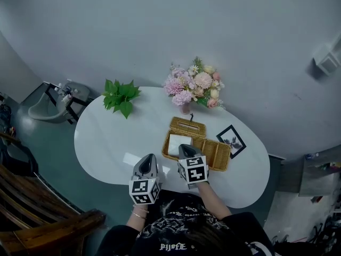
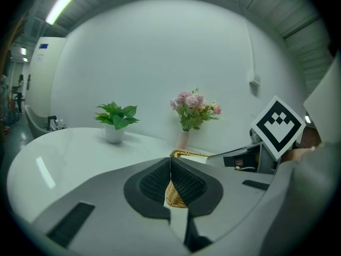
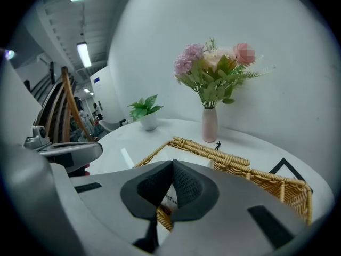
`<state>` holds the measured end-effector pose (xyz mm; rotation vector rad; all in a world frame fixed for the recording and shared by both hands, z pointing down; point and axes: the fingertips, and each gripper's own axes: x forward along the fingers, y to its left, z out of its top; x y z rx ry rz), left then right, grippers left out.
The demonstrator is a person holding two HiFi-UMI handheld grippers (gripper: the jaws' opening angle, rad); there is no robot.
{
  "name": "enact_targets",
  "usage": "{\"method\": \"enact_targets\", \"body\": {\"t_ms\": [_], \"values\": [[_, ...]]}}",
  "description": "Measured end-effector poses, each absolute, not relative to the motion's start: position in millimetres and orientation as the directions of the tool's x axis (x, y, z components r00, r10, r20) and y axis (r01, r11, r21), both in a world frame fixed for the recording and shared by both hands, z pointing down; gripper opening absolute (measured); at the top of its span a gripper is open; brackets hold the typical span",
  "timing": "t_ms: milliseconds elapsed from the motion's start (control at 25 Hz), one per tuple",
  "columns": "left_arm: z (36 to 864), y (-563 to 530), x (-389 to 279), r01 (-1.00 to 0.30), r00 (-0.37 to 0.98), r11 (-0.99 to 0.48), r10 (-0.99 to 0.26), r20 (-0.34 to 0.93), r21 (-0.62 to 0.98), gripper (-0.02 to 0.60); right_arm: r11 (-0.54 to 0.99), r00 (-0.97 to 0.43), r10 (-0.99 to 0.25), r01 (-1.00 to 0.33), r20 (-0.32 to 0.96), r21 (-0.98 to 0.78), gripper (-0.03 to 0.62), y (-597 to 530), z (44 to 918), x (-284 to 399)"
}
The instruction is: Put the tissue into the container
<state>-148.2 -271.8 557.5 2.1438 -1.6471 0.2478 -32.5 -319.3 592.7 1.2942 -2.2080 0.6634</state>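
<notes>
The white tissue pack (image 1: 177, 142) lies in the left end of the wicker basket (image 1: 216, 153) on the white table (image 1: 106, 137). It is partly covered by the right gripper (image 1: 184, 148), whose jaws are pressed together on nothing. The left gripper (image 1: 149, 158), just beside the basket, is likewise closed and empty. The pack's print, glimpsed behind the right jaws, is too small to read.

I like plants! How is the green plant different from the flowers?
The green plant is only leaves, the flowers are pink and cream blooms. The green plant sits in a squat white pot, the flowers in a slim pink vase. The flowers stand right behind the basket, the green plant farther off. Both stand upright on the white table.
</notes>
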Motion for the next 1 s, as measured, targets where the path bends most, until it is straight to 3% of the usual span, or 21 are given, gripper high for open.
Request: {"method": "enact_targets", "body": {"t_ms": [1000], "values": [[564.1, -282.2, -153.7, -0.953, 0.29, -0.222, -0.869, 0.4, 0.208, 0.025, 0.392, -0.391, -0.595, -0.904, 0.702, -0.172, 0.023, -327.9, 608.7, -35.3]]}}
